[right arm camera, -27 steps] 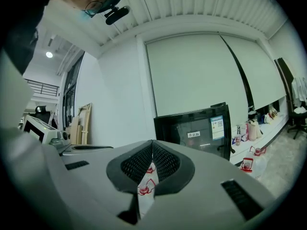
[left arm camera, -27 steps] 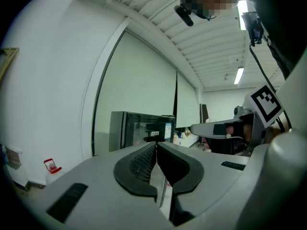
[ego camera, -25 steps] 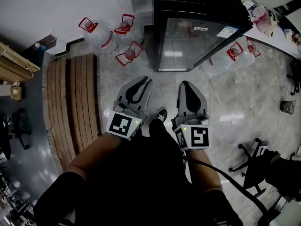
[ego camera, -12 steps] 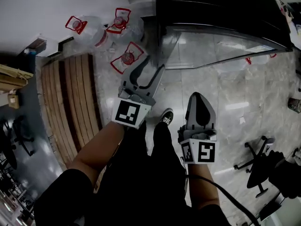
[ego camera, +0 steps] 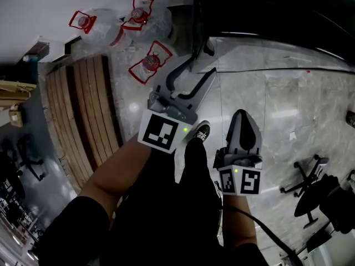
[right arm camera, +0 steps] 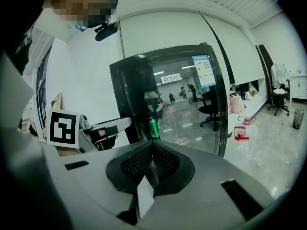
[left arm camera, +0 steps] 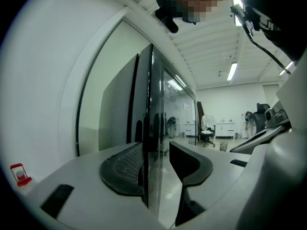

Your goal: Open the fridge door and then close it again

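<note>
The black fridge (ego camera: 260,10) with its glass door (right arm camera: 192,95) stands ahead, and a green can (right arm camera: 153,127) shows inside. My left gripper (ego camera: 198,66) reaches to the door's left edge (left arm camera: 146,128). Its jaws are opening, and they stand wide with that edge between them. In the left gripper view the left gripper (left arm camera: 156,169) has one pad close by the edge and the other well apart from the glass. My right gripper (ego camera: 242,116) hangs lower and nearer to me, shut with nothing in it; the right gripper (right arm camera: 152,159) shows its pads pressed together.
Three water bottles with red handles (ego camera: 147,62) (ego camera: 141,10) (ego camera: 83,21) stand on the floor left of the fridge. A slatted wooden bench (ego camera: 77,104) lies further left. An office chair (ego camera: 310,187) is at the right. My shoe (ego camera: 202,131) is below the left gripper.
The left gripper has moved forward to the fridge door's edge and its jaws have gone from shut to wide. The right gripper has sunk and stayed shut.
</note>
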